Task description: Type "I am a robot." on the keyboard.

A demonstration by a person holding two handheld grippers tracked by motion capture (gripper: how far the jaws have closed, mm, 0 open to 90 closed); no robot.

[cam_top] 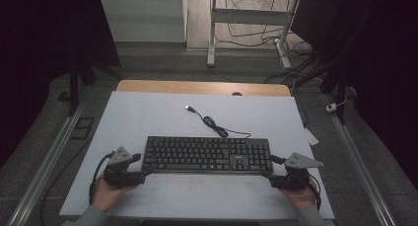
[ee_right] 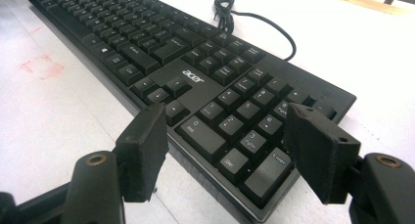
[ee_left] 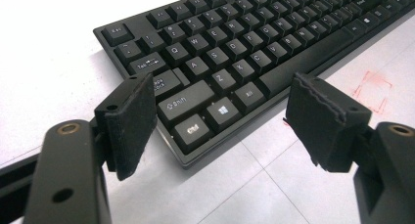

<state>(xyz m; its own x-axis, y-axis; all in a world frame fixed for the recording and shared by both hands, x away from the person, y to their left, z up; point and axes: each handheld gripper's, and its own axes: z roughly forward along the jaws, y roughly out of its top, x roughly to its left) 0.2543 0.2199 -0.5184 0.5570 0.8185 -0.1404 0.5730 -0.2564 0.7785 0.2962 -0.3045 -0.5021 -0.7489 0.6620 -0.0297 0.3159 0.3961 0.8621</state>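
At the left of the high view, the person's left hand [cam_top: 106, 194] comes up from the near edge of the table [cam_top: 148, 112], holding the left gripper [cam_top: 140, 167] at the near left corner of a black keyboard [cam_top: 207, 154]. In the left gripper view its jaws stand wide apart and empty, one on either side of that corner, where the Ctrl, Shift and Windows keys show between them; the left pad [ee_left: 129, 126] sits just beside the keyboard's short edge and the right pad [ee_left: 323, 121] hangs over the bare table off the long near edge, and I cannot tell whether either touches. The keyboard lies flat in the middle of the white table surface, its long side running across, nearer the person than the far edge. From its far side a thin black cable [cam_top: 217, 127] loops away to a USB plug [cam_top: 188, 108] lying loose on the table. A faint red mark [ee_left: 372, 89] shows on the table just in front of the keyboard. At the right, the right hand [cam_top: 303, 196] holds the right gripper [cam_top: 268, 169] at the near right corner by the number pad. Its jaws are likewise spread and grip nothing, straddling the corner with the Enter key between them.
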